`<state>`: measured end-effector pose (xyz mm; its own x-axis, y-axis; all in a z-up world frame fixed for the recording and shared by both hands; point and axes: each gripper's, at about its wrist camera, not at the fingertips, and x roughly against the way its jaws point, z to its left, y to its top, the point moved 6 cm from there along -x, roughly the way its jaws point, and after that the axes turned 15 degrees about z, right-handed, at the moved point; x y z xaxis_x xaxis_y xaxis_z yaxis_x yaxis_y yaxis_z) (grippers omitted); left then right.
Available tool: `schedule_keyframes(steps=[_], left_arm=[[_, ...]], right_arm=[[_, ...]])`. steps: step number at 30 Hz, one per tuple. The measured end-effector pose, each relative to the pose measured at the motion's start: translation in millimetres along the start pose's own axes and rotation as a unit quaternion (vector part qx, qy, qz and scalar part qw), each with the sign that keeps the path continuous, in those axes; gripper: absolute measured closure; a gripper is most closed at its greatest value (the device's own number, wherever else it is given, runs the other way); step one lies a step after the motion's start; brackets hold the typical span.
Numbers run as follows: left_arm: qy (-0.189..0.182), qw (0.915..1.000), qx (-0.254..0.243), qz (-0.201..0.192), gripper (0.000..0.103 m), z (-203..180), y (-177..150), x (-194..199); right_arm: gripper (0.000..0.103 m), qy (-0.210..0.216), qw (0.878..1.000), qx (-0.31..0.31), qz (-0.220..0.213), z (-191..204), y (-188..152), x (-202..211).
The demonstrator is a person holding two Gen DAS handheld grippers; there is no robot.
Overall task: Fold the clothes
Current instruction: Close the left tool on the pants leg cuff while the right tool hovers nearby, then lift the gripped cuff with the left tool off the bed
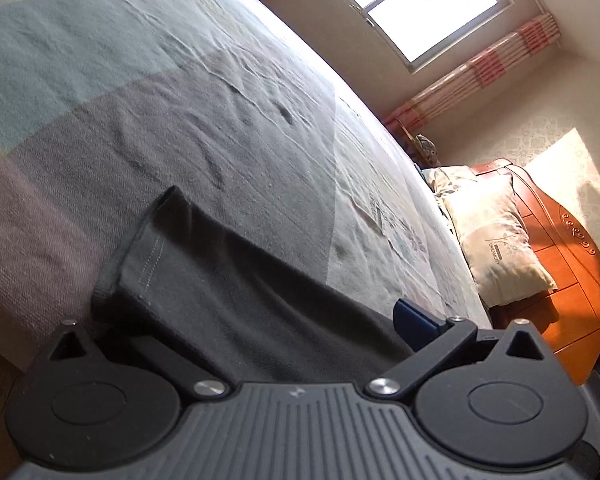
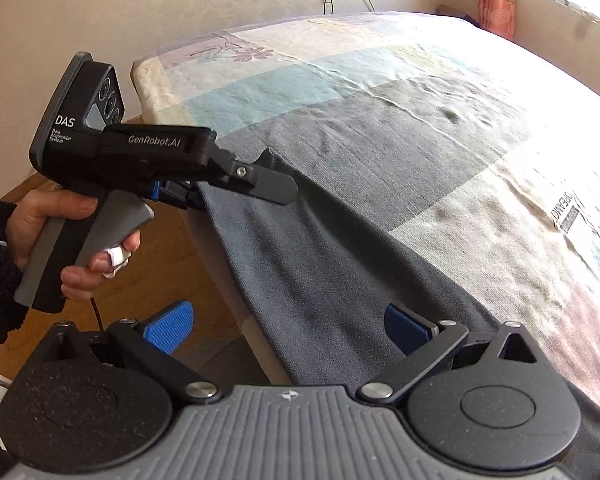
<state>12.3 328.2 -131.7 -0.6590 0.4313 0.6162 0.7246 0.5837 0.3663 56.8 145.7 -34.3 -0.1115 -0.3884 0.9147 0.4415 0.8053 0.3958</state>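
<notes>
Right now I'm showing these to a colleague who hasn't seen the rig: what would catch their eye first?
Probably the dark grey knit garment draped over the near edge of the patchwork-covered bed, with the left gripper gripping its edge on the left of the right wrist view. The right gripper stands open at the bottom, one blue pad over the cloth. In the left wrist view, a bright window and a sunlit floral pillow stand out.

Your garment (image 2: 324,264) is matt dark grey knit cloth with a stitched hem, lying on the bed's (image 2: 440,92) wrinkled, softly woven cover. Your left tongs (image 2: 236,184) and right tongs (image 2: 292,328) are matt black plastic with bright metal pivot pins and ribbed blue pads (image 2: 168,326). The headboard (image 1: 560,256) is glossy orange wood.
</notes>
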Motion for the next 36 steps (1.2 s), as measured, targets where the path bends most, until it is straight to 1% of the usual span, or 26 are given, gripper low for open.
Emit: schedule_keyframes(steps=[3,4,5,7,8,12,13,16,18,21,23,24,25,27,29,30,31,32,35,36], left_arm=[[0.005,1.0000,-0.003,-0.002,0.001,1.8,7.0,-5.0],[0.006,1.0000,-0.001,-0.001,0.001,5.2,7.0,-6.9],[0.001,1.0000,0.002,-0.006,0.001,8.2,6.2,-7.0],[-0.024,0.9993,0.005,-0.030,0.001,12.9,2.5,-1.9],[-0.028,0.9991,0.003,-0.032,0.001,14.1,1.8,-0.1],[-0.015,0.9997,0.005,-0.019,0.001,12.3,8.1,-3.2],[-0.018,0.9996,0.010,-0.019,0.001,12.7,13.0,-4.8],[-0.042,0.9978,0.040,-0.034,0.001,21.2,25.9,-4.0],[-0.039,0.9982,0.037,-0.027,0.001,20.3,24.5,-3.9],[-0.015,0.9997,0.011,-0.017,0.006,16.8,10.9,-2.9],[-0.006,0.9996,0.010,-0.026,0.012,20.1,2.0,0.7],[-0.004,0.9991,0.022,-0.035,0.021,24.1,-0.4,3.3],[-0.003,0.9983,0.037,-0.044,0.031,29.3,-2.3,5.9],[-0.009,0.9962,0.067,-0.055,0.040,37.2,-4.8,9.6],[-0.016,0.9943,0.088,-0.058,0.040,41.4,-7.2,11.6],[-0.017,0.9943,0.092,-0.051,0.039,40.0,-8.4,9.7],[-0.021,0.9941,0.097,-0.045,0.035,37.7,-9.5,7.4],[-0.026,0.9935,0.102,-0.043,0.033,37.0,-10.3,5.9],[-0.033,0.9915,0.115,-0.050,0.034,41.3,-10.5,4.2],[-0.031,0.9916,0.116,-0.050,0.038,43.8,-11.5,5.1]], right_arm=[[0.000,-0.002,1.000,-0.008,-0.002,2.9,-13.5,-0.1],[0.000,-0.001,1.000,-0.011,-0.007,8.2,-21.2,-2.4],[0.000,0.002,1.000,-0.016,-0.011,5.4,-31.3,3.2],[0.000,0.005,0.999,-0.028,-0.016,0.6,-28.3,3.8],[0.000,0.005,0.999,-0.035,-0.017,0.0,-27.4,3.8],[0.000,0.015,0.998,-0.061,-0.017,-6.9,-38.7,-2.1],[0.000,0.020,0.997,-0.069,-0.018,-6.3,-41.1,-5.8],[0.000,0.032,0.995,-0.087,-0.027,-10.8,-43.7,-10.6],[0.000,0.036,0.994,-0.096,-0.031,-13.5,-45.6,-13.6],[0.000,0.040,0.992,-0.109,-0.038,-18.1,-49.3,-15.7],[0.000,0.042,0.991,-0.119,-0.040,-20.8,-52.2,-17.9],[0.000,0.043,0.991,-0.124,-0.041,-22.6,-54.0,-17.2],[0.000,0.045,0.990,-0.128,-0.041,-23.8,-55.9,-16.6],[0.000,0.050,0.989,-0.134,-0.039,-24.0,-58.5,-18.7],[0.000,0.056,0.988,-0.137,-0.040,-22.9,-59.5,-19.9],[0.000,0.059,0.988,-0.138,-0.041,-21.8,-59.5,-20.1],[0.000,0.061,0.988,-0.138,-0.042,-21.0,-59.3,-20.3],[0.000,0.063,0.987,-0.139,-0.043,-20.8,-58.8,-20.0],[0.000,0.065,0.987,-0.139,-0.048,-19.3,-57.7,-17.4],[0.000,0.066,0.987,-0.140,-0.049,-18.7,-57.9,-18.2]])
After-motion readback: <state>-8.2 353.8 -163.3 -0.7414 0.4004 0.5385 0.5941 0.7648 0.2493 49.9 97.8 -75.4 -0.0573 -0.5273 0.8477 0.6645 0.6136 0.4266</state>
